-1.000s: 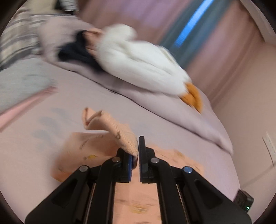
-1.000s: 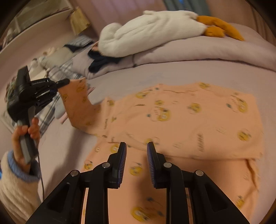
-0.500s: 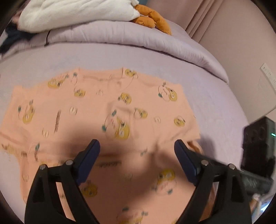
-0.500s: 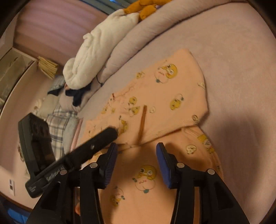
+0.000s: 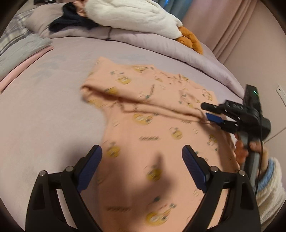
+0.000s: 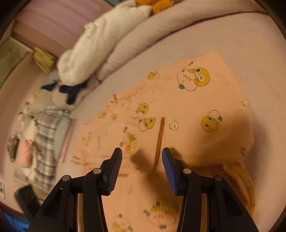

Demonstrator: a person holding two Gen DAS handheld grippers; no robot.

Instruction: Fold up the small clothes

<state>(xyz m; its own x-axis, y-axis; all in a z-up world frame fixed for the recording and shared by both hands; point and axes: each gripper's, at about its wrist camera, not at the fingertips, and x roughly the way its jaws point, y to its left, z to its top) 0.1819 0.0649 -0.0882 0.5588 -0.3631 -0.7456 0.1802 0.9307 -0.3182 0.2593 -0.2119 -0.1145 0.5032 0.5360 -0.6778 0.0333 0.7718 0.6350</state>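
Lavender bed (image 5: 44, 110) fills both views. Peach printed garment (image 5: 152, 128) lies partly folded mid-bed, folded edge running across it. White plush (image 5: 128, 16) on duvet behind. L gripper (image 5: 142, 155) over garment, jaws wide, empty. R gripper (image 6: 142, 157) at fold edge, jaws apart, empty.

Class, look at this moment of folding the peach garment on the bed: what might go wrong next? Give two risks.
1. Both the left claw and right claw are open, holding nothing, so the folded flap of the peach garment may slip or spring back.
2. The flap's edge looks uneven; pressing now might set a crooked crease.
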